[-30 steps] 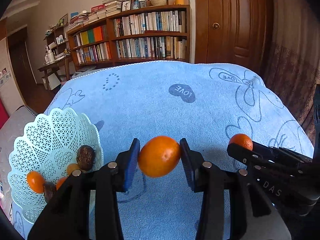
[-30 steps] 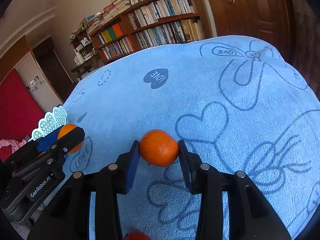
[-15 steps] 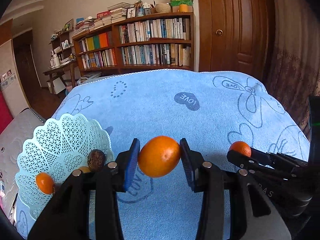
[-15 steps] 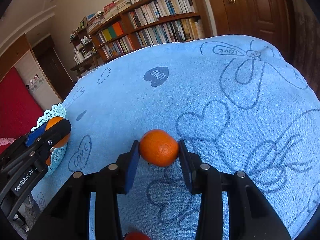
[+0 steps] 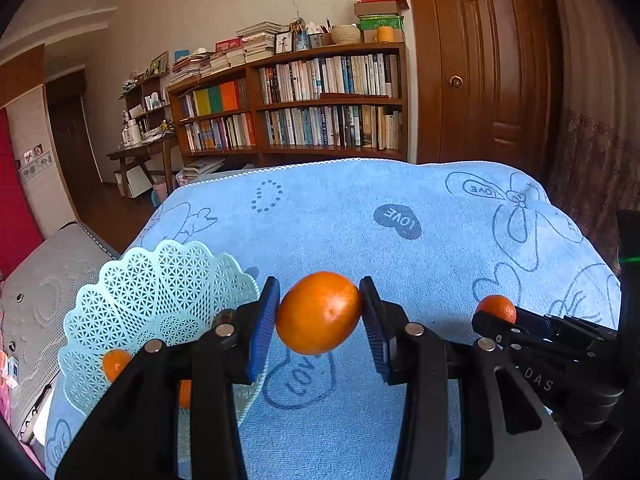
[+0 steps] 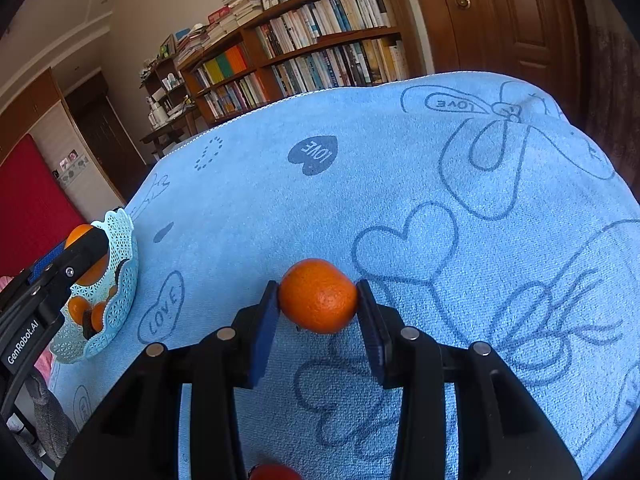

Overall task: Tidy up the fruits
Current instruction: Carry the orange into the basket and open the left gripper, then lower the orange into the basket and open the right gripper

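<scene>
left gripper point(image 5: 319, 314): black frame, ribbed blue pads, clamped on smooth oval orange point(image 5: 319, 313); held clear of the cloth, centre of left wrist frame
right gripper point(image 6: 318, 298): same build, pads pressed on both sides of dimpled round orange point(image 6: 318, 295); contact with cloth below cannot be told
basket point(image 5: 160, 292): pale mint plastic, lattice mesh, scalloped rim; lower left of left wrist frame, partly behind the left finger; sits at the cloth's left edge
basket contents: small oranges point(image 6: 78, 308) plus dark pieces, seen through mesh in right wrist frame
stray fruit: red-orange sliver point(image 6: 274, 472) at bottom edge of right wrist frame, mostly cut off
surface: light blue terry cloth point(image 5: 360, 216), printed hearts, "LOVE" marks, bow outlines; soft, slightly humped
room: wooden bookshelf point(image 5: 304, 104) packed with books upper centre, dark panelled door point(image 5: 484, 64) upper right, red panel far left
edges: cloth drops off along the far edge and on the right
free space: wide bare cloth across middle and right of both frames
</scene>
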